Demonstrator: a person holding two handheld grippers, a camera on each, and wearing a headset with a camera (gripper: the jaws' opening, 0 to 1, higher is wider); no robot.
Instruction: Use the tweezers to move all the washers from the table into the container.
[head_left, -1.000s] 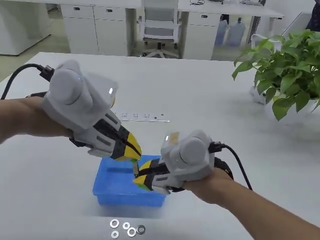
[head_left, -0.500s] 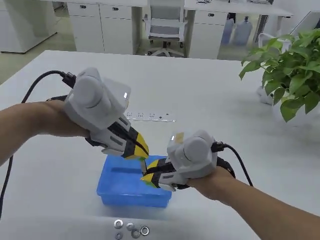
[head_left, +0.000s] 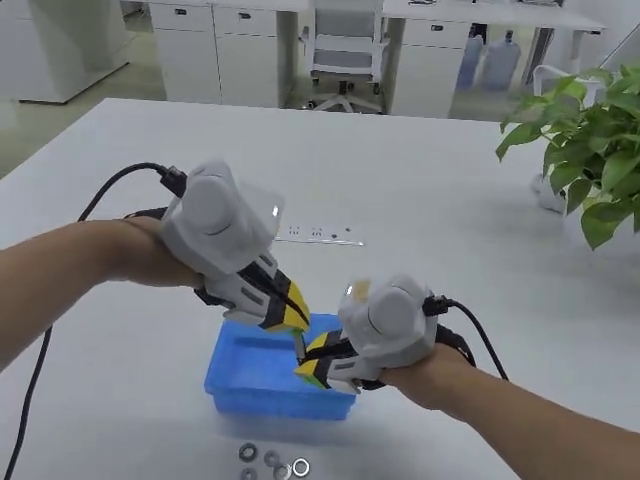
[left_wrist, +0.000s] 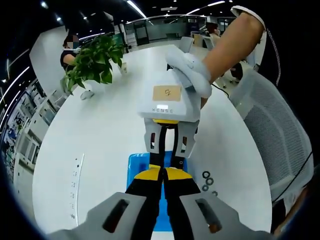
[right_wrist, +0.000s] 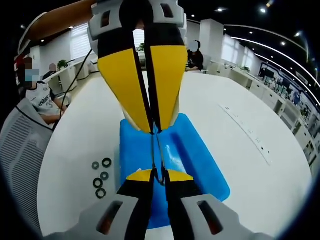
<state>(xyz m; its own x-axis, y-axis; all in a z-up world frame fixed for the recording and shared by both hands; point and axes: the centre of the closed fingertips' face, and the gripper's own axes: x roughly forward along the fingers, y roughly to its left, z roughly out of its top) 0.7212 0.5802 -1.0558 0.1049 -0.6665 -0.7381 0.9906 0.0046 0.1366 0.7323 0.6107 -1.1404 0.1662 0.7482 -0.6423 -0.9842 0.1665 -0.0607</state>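
Right gripper view: left claw (right_wrist: 153, 127) and right claw (right_wrist: 159, 176) both clenched on tweezers (right_wrist: 155, 150), tip to tip above blue container (right_wrist: 200, 167). Washers (right_wrist: 104, 176) lie on surface (right_wrist: 260, 190), lower left of frame, beside container. Likely regrip step — next, one claw releases, other lowers tips to washers.

Both grippers met tip to tip, jaws drawn in.
Left gripper (head_left: 290, 312) angled down and to the right from the left hand (head_left: 150, 255), left forearm (head_left: 60, 285) coming in from the left edge. Right gripper (head_left: 312, 368) pointed left and slightly up from the right hand (head_left: 430, 372), right forearm (head_left: 530, 425) coming in from the lower right. In the right gripper view both jaw pairs were pinched narrow on the thin tweezers (right_wrist: 156, 155), the left gripper's at the upper end and the right gripper's at the lower.
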